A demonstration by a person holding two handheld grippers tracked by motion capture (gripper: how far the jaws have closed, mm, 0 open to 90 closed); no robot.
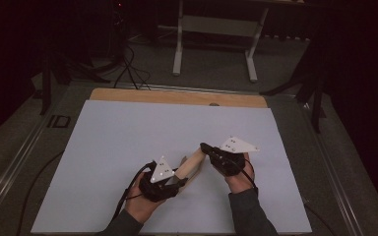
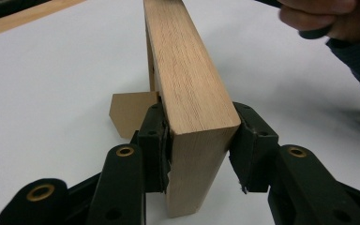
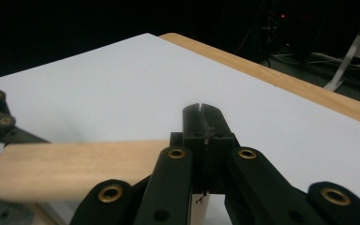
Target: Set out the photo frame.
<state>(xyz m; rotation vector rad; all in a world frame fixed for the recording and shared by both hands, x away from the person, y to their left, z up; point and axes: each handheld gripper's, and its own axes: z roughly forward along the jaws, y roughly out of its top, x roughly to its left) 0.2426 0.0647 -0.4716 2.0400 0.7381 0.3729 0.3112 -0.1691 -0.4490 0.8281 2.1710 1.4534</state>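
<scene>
A light wooden block (image 1: pixel 191 165) lies slanted between my two grippers above the white sheet (image 1: pixel 128 137). My left gripper (image 1: pixel 179 178) is shut on its near end; in the left gripper view the pads (image 2: pixel 155 140) press both sides of the block (image 2: pixel 183 65), which stands on edge. A thinner wooden part (image 2: pixel 149 61) and a small brown flat piece (image 2: pixel 129 112) sit behind it. My right gripper (image 1: pixel 207 147) is at the block's far end. In the right gripper view its jaws (image 3: pixel 205 124) are shut pad to pad, with the block (image 3: pixel 75 164) just beyond and left of them.
The white sheet covers a wooden table whose bare far edge (image 1: pixel 177 97) shows. Beyond it stand a white-legged frame (image 1: pixel 179 44) and cables (image 1: pixel 128 69) on the dark floor. A person's hand (image 2: pixel 328 18) shows at the top right of the left gripper view.
</scene>
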